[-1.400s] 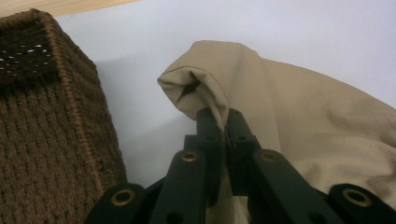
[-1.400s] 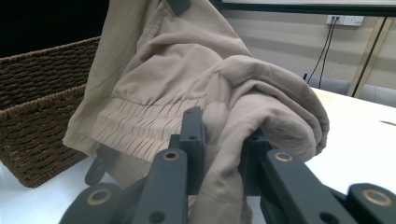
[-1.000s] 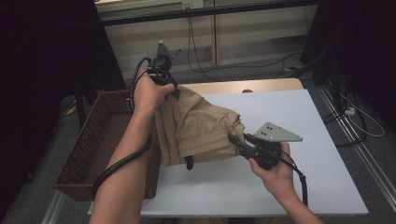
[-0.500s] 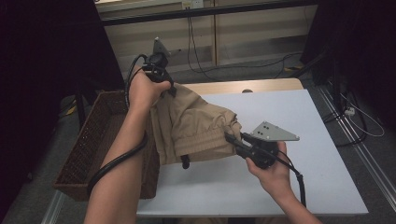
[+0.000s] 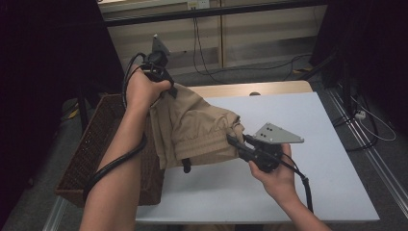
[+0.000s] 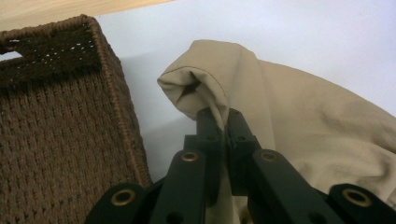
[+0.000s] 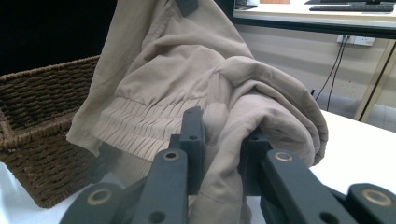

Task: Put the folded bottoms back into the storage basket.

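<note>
Both the left gripper (image 5: 169, 89) and right gripper (image 5: 232, 140) have fingers pinching the crumpled beige cloth garment (image 5: 192, 127), lifted beside the brown wicker basket (image 5: 91, 154).

The left gripper (image 5: 169, 89) is being held raised, jaws clamped; the right gripper (image 5: 235, 142) is being held lower, jaws clamped likewise.

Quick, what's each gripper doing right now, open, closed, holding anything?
Left gripper: closed, pinching a fold of the beige garment, held up above the wicker basket.
Right gripper: closed on bunched fabric of the same garment.
</note>
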Demonstrator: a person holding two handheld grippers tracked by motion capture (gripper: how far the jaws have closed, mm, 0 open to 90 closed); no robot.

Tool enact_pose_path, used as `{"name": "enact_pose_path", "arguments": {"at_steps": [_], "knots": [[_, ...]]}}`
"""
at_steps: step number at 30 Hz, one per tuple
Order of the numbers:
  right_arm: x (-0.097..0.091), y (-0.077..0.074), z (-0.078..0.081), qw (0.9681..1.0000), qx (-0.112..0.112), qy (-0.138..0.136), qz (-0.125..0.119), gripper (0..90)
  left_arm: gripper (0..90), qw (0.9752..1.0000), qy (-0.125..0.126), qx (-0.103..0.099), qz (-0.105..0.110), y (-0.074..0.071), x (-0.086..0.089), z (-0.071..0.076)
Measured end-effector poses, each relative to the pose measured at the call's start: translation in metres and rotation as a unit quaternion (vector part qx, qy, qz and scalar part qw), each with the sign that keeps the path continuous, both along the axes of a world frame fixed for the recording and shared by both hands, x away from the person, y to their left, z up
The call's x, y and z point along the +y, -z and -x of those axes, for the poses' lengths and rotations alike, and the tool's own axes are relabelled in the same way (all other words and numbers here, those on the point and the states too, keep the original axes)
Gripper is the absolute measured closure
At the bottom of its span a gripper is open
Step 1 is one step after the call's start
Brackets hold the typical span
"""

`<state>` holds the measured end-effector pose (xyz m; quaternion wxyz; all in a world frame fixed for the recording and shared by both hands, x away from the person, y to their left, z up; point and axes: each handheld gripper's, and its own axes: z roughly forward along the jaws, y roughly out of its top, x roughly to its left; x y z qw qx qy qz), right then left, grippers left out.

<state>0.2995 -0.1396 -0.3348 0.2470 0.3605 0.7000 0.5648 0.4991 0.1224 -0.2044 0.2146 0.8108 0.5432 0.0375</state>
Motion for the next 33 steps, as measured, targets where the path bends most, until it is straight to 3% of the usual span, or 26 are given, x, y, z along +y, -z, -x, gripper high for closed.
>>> {"name": "enact_pose_path", "arguments": {"at_steps": [33], "knots": [[0.018, -0.014, -0.006, 0.9997, -0.011, -0.019, 0.007, 77.2, 87.1, 0.9999, -0.013, 0.004, 0.000, -0.016, 0.026, 0.002]]}}
